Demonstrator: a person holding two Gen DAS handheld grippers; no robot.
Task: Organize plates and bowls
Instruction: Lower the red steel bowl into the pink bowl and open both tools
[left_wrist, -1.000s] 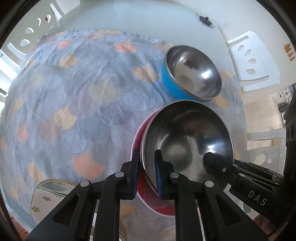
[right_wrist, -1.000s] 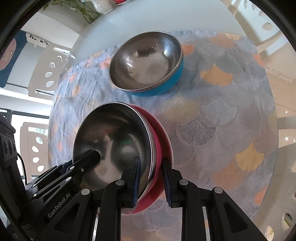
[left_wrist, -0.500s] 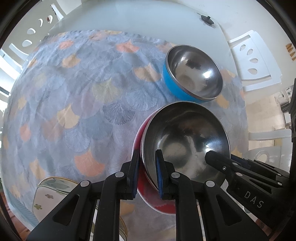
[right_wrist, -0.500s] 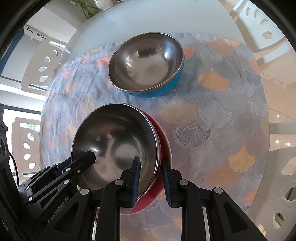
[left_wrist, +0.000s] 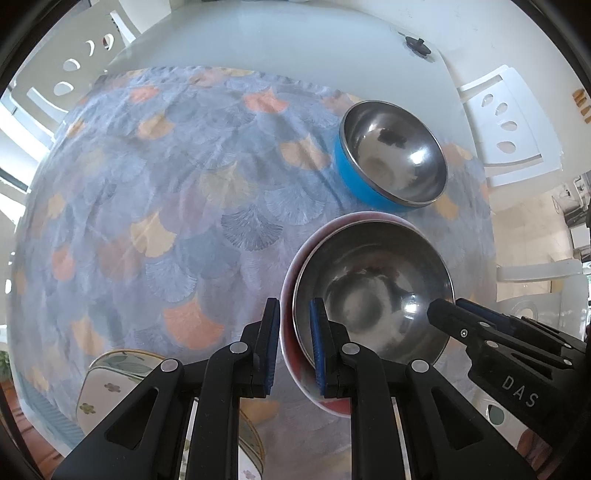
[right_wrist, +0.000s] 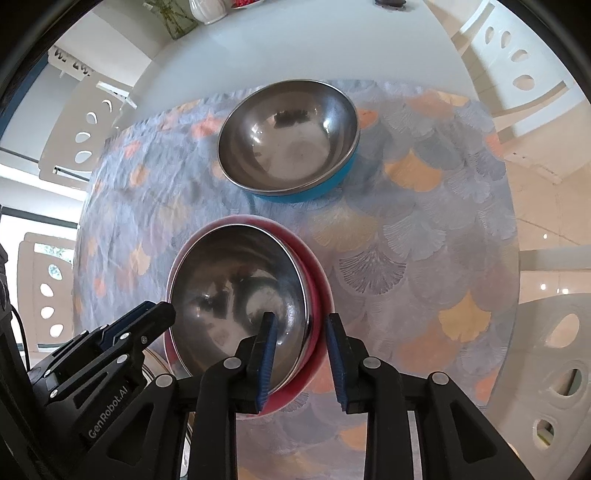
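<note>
The red bowl (left_wrist: 325, 384), steel-lined with a red outer shell, is sitting on the patterned tablecloth (left_wrist: 177, 206) at about 5 o'clock in the left wrist view, with both tools working its rim from opposite sides. The left gripper (left_wrist: 293, 347) is clamping the rim at the bowl's 8 o'clock edge, one blue pad outside the red shell and one inside the steel lining; the pads are pressing the wall, so this side is holding the bowl steady. The right gripper (right_wrist: 301, 350) is straddling the opposite rim, and its jaws have just been opening: the rim is standing between the pads, but the outer pad is showing a clear gap from the red shell. My reading is that the right side is releasing while the left keeps the bowl from shifting.

The blue bowl (right_wrist: 291, 147) is standing apart at 12 o'clock of the red one in the right wrist view, upright and empty. A floral plate (left_wrist: 122, 376) is lying at 7 o'clock in the left wrist view, partly hidden by the fingers. Stacking the bowls appears not yet done.
</note>
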